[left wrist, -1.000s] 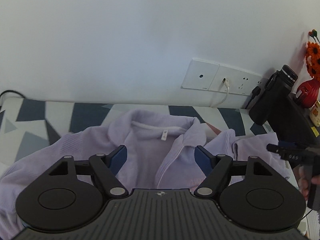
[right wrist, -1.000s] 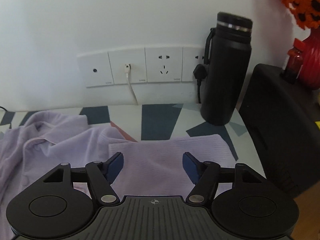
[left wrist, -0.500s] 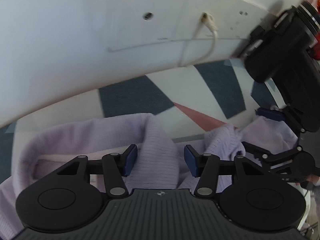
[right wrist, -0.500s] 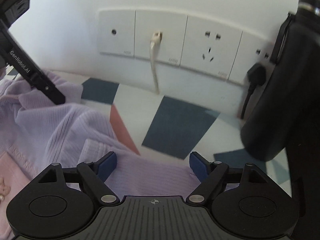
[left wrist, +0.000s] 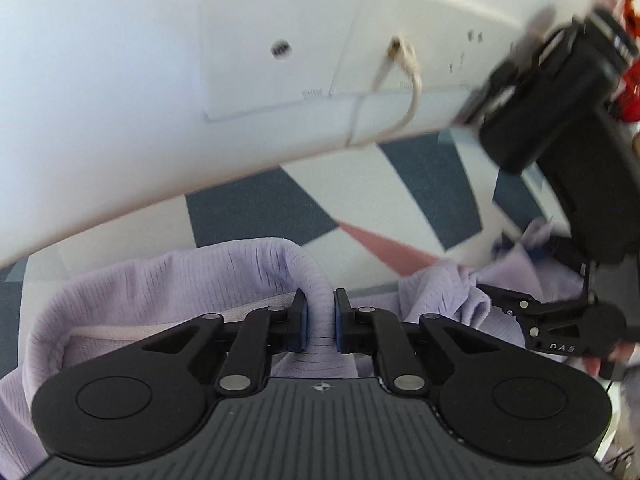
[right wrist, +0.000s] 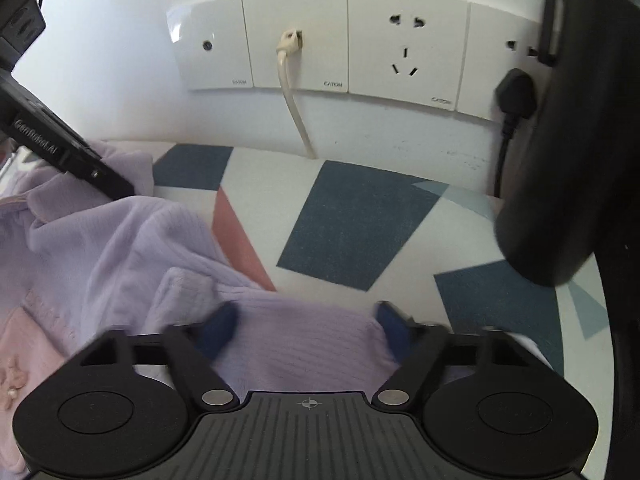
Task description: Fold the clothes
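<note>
A lavender ribbed zip jacket [left wrist: 160,280] lies rumpled on the patterned table cover [right wrist: 352,224]. In the left wrist view my left gripper [left wrist: 320,326] has its jaws closing, and the blue pads pinch the raised right end of the jacket's collar. From the right wrist view one of the left gripper's fingers [right wrist: 100,176] shows at the upper left, down on the lavender jacket [right wrist: 120,248]. My right gripper [right wrist: 306,328] is blurred, its jaws closing with a hump of the sleeve end between the pads, which stand apart. It also shows as the right gripper [left wrist: 494,270] at the right.
A tall black bottle [right wrist: 580,140] stands at the right by the wall. Wall sockets [right wrist: 296,40] carry a white cable [right wrist: 294,112] and a black plug [right wrist: 514,96]. A pink garment [right wrist: 28,352] lies under the jacket at left. A red vase [left wrist: 630,84] sits far right.
My left gripper came down and forward over the collar and its jaws narrowed onto it. My right gripper sank toward the sleeve end, and its jaws widened, then narrowed around the cloth.
</note>
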Demonstrator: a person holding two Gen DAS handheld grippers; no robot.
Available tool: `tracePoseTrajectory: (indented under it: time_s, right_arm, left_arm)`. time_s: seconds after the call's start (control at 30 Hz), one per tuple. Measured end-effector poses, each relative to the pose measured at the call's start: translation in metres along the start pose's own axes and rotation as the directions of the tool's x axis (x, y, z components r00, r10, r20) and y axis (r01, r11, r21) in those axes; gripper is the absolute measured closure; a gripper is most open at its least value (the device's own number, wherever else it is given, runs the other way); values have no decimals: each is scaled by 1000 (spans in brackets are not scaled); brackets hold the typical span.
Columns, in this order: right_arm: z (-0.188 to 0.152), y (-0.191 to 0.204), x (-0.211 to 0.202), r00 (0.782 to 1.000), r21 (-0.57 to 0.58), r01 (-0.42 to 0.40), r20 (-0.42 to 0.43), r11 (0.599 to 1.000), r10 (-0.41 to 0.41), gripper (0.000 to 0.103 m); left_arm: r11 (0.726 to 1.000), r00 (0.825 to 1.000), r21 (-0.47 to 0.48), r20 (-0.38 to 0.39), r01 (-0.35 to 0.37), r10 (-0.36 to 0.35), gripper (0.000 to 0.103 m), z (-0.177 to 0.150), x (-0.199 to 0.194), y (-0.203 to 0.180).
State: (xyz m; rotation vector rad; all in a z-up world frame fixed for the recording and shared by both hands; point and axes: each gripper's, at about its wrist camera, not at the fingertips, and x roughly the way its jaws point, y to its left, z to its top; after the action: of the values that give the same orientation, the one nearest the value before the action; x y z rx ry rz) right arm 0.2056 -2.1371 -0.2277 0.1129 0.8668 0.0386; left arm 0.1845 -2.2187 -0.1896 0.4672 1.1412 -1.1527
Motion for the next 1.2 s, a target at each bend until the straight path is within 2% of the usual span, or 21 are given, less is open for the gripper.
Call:
tracePoseTrajectory:
  time_s: [0.03,0.07,0.1,0.13,0.2,0.27,0.37,0.47,0.53,0.57,0.63,0.67,0.7,0.77,0.83,0.9,0.97,1.07,1.1,1.17,1.2]
  right_arm:
    - [-3,-1,-5,1000,27,-5,0,1000,5,74]
    - [-7,-2,-9,1000,55,-10,0,998,10,80]
    - [-10,-3,-14,1000,77,-8,1,997,8,82]
    - [-15,-2,-20,1000,74,29,5,997,-29,83]
    - [-24,-6,-34,996,116,88,20,989,-91,85]
    - [-33,-15,-48,989,186,138,35,973,-147,88]
    - [-41,-22,-48,973,213,227,4,950,-233,91]
    - [-38,-24,-41,970,216,240,-6,946,-245,91]
    - [-34,-24,-42,966,209,258,-22,943,-259,88]
    - [-33,-22,-43,962,204,271,-22,941,-272,84]
    - [-31,-17,-51,955,209,287,17,935,-297,73]
    - [-29,-15,-57,953,225,286,40,932,-302,63]
    - [-26,-14,-62,951,240,280,64,930,-303,61]
    - [-19,-7,-72,959,250,222,121,943,-258,60]
    - [-10,7,-77,969,214,151,161,965,-188,53]
    - [-2,26,-70,979,142,100,163,985,-123,47]
    - [2,41,-57,984,85,99,141,991,-111,47]
    - [1,52,-39,990,66,96,94,993,-102,47]
    - [0,54,-33,992,67,93,77,993,-99,47]
    - [-2,59,-22,995,68,90,45,994,-93,47]
    - [-4,61,-17,994,62,100,30,993,-102,47]
  left_arm:
    - [1000,999,-27,34,-1,2,91,2,-6,6]
    - [999,998,-54,68,0,4,92,4,-11,12]
    - [997,995,-81,102,1,7,92,6,-17,18]
    - [994,991,-107,135,3,11,92,9,-22,24]
    - [984,985,-170,171,57,-27,92,12,-25,39]
    - [989,987,-142,163,31,-7,92,11,-15,34]
    - [997,985,-57,161,-52,61,92,8,6,18]
    - [996,986,-33,146,-79,83,89,5,22,14]
    - [994,985,7,139,-105,103,73,2,29,12]
    - [993,982,25,154,-113,108,69,2,24,12]
    - [991,973,53,201,-125,112,54,-2,8,14]
    - [989,968,66,224,-131,114,51,-4,-1,15]
    - [986,960,74,250,-147,125,48,-5,-11,15]
    - [983,949,89,288,-163,131,48,-6,-32,19]
    - [985,950,103,294,-140,105,48,-13,-56,22]
    - [985,957,125,280,-117,78,48,-28,-71,22]
    - [983,966,158,254,-93,51,48,-47,-83,17]
    - [946,966,265,221,-189,131,48,-84,-79,-2]
    - [923,964,315,209,-223,162,48,-98,-73,-8]
    - [905,958,328,187,-270,218,48,-112,-60,-7]
    - [908,956,311,176,-282,236,48,-115,-54,-3]
